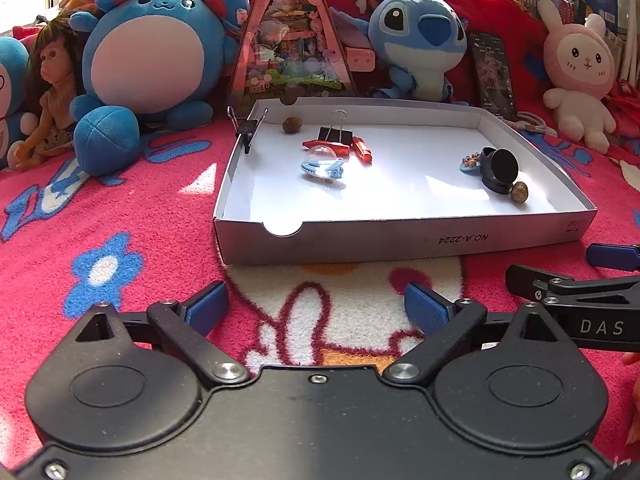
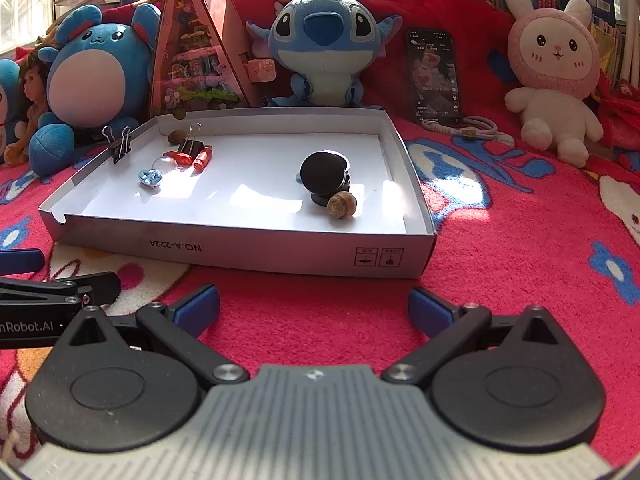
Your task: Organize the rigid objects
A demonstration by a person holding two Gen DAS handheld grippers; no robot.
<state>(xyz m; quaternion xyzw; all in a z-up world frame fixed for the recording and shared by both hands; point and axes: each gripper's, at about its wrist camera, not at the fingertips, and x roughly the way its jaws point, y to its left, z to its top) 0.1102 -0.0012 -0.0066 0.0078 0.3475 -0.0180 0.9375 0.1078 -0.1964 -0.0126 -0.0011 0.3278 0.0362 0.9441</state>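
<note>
A tray lies on a blanket. One clip sits on the tray's left wall; a second clip stands inside near the back, a nut to its left, a toy car before it. At the tray's right lies a round mount, with an acorn touching its front. Behind the tray stand plush toys; a phone leans to their right.

Box tray looks like matt white cardboard, smooth inside. The blanket under it is fuzzy red fleece. Binder clip is black painted metal with shiny wire handles. Fingers have textured blue rubbery pads on matt black plastic.
</note>
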